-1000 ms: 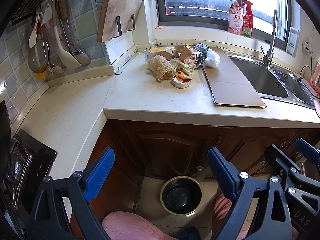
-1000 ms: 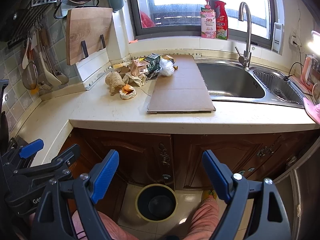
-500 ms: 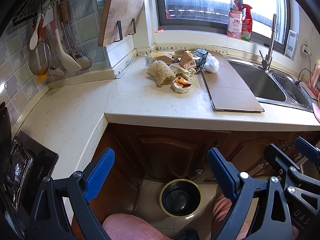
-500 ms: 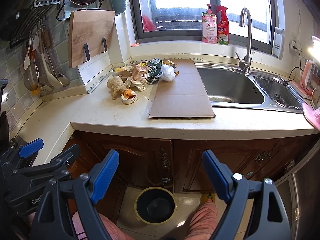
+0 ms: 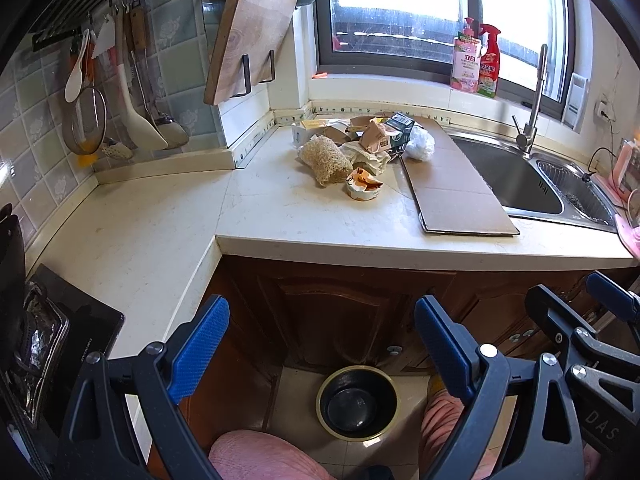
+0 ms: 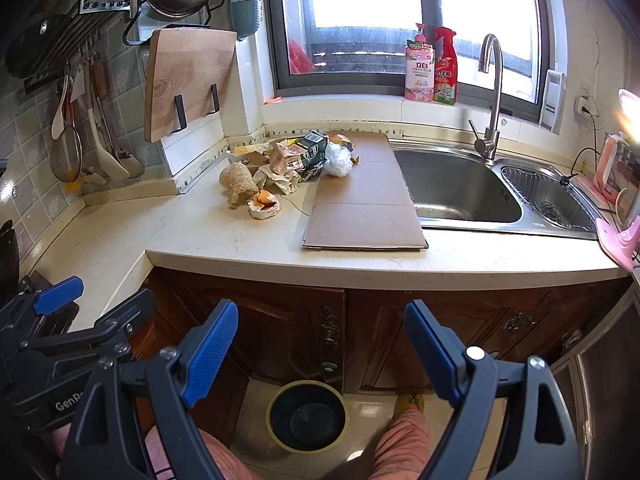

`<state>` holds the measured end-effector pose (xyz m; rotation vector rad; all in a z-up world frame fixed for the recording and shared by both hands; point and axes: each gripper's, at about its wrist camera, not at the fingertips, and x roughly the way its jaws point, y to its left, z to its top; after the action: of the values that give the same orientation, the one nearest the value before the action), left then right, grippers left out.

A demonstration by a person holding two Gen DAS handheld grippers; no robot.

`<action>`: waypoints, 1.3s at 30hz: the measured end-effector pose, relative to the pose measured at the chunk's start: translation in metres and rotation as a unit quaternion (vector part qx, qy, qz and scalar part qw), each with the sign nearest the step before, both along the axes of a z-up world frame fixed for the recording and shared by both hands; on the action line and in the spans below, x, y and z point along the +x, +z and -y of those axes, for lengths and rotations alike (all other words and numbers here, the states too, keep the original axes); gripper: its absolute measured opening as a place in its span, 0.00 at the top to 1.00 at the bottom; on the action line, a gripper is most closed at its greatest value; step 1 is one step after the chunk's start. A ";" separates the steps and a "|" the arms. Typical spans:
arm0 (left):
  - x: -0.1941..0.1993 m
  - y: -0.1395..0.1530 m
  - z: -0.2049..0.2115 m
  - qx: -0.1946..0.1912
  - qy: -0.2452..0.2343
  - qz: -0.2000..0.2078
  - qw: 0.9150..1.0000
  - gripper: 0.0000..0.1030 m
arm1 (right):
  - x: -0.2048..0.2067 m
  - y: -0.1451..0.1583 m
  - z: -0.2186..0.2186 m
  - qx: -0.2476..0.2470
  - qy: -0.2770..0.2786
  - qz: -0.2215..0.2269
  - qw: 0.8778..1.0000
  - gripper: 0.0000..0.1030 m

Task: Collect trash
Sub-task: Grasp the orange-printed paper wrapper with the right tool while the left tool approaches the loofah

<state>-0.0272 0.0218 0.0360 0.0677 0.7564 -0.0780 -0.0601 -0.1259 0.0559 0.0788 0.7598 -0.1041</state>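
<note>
Nearest, the left gripper and right gripper both hang with jaws spread wide and empty, out in front of the dark cabinet doors and over the round trash bin on the floor. The trash pile lies well ahead and above them at the back corner of the counter, its spread running left to right along the wall, beside the flattened cardboard sheet. It sits closer to the left gripper's line, so that one looks better placed. The sill's pink bottle reads "立白"; the grippers read "GenR…" and "DAS".
</note>
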 end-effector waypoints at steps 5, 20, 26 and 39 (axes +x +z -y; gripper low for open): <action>-0.006 0.008 -0.007 -0.015 -0.007 0.018 1.000 0.10 | 0.000 0.003 -0.004 -0.009 0.000 -0.005 1.000 0.16; 0.060 0.033 -0.054 -0.041 0.034 0.017 0.998 0.10 | 0.071 0.024 -0.016 -0.021 0.072 -0.005 0.997 0.16; 0.120 0.021 -0.050 -0.063 -0.019 0.012 0.998 0.10 | 0.151 -0.007 -0.013 0.011 0.094 -0.039 0.995 0.16; 0.247 -0.035 -0.048 -0.041 -0.022 -0.055 0.997 0.32 | 0.278 -0.099 -0.028 0.027 0.130 -0.100 0.986 0.17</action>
<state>0.2198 0.0702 0.0013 0.0027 0.8600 -0.1555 0.2177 -0.0978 -0.0429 0.0197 0.9664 0.1597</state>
